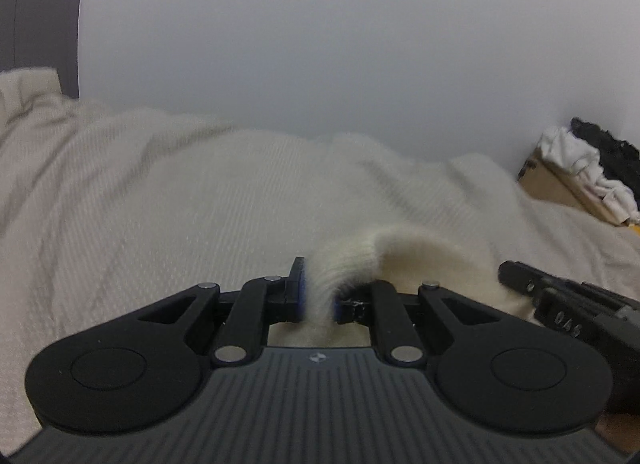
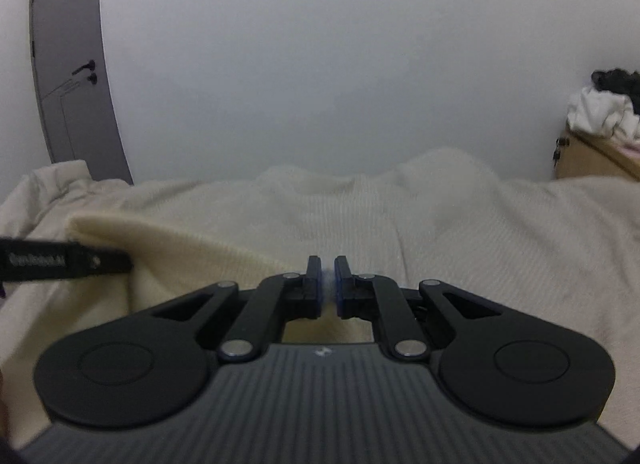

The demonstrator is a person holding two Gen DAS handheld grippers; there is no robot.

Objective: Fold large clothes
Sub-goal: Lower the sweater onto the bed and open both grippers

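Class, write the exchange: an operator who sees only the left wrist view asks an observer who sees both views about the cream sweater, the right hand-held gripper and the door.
Operator: I see my hand-held gripper pinching the sweater. Is the right one gripping too?
Observer: Yes. The right hand-held gripper is shut on a thin edge of the cream sweater.
Operator: I only see a dark strip at far left. What is it?
Observer: A grey door, closed, with a black handle.
Operator: Where is my gripper seen from there?
Observer: The left hand-held gripper comes in from the left edge, against a raised fold of the sweater.
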